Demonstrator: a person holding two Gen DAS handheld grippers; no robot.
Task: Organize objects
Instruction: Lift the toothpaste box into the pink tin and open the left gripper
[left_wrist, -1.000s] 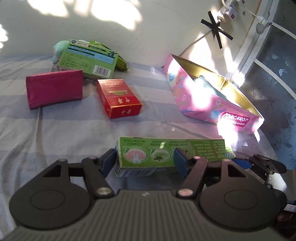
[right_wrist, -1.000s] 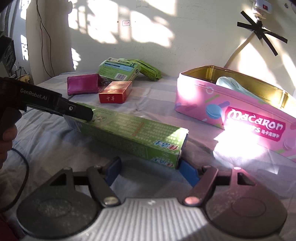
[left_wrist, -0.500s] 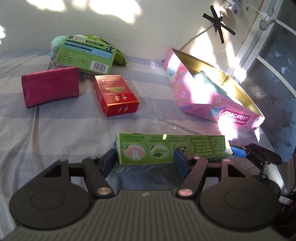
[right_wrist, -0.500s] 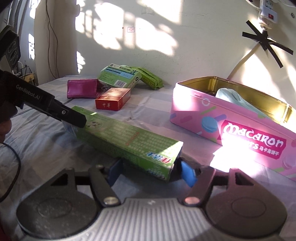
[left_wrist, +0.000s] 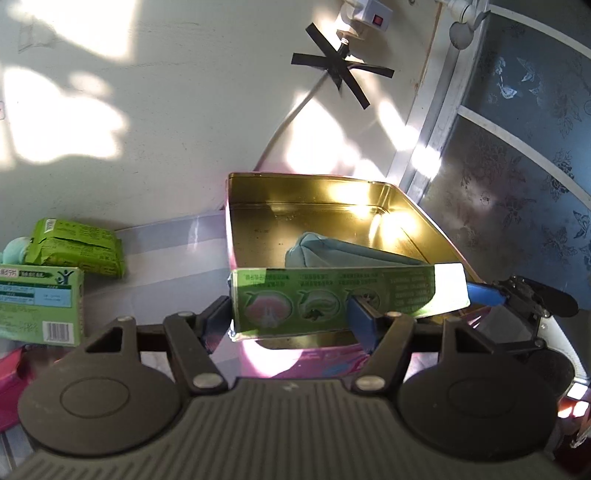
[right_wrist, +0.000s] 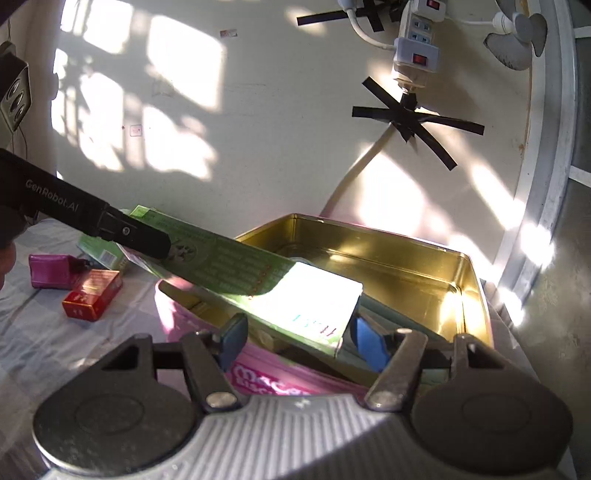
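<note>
Carton (left_wrist: 332, 297) hangs over the open tin (left_wrist: 424, 218), one end clamped in my left tool (left_wrist: 290, 319), whose jaws are opening, and the sunlit end gripped by my right tool (right_wrist: 301, 338) (blue cloth (left_wrist: 332, 253) already lies inside).

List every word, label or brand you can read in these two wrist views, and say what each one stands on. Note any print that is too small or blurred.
"GenRobot.AI": on the left gripper's black finger.
"Mac...": cut-off white lettering on the pink tin.
Long green box: rows of print too small to read.
Green box with barcode: print blurred.
Red box: gold marks unreadable.
Green packet: unreadable.
</note>
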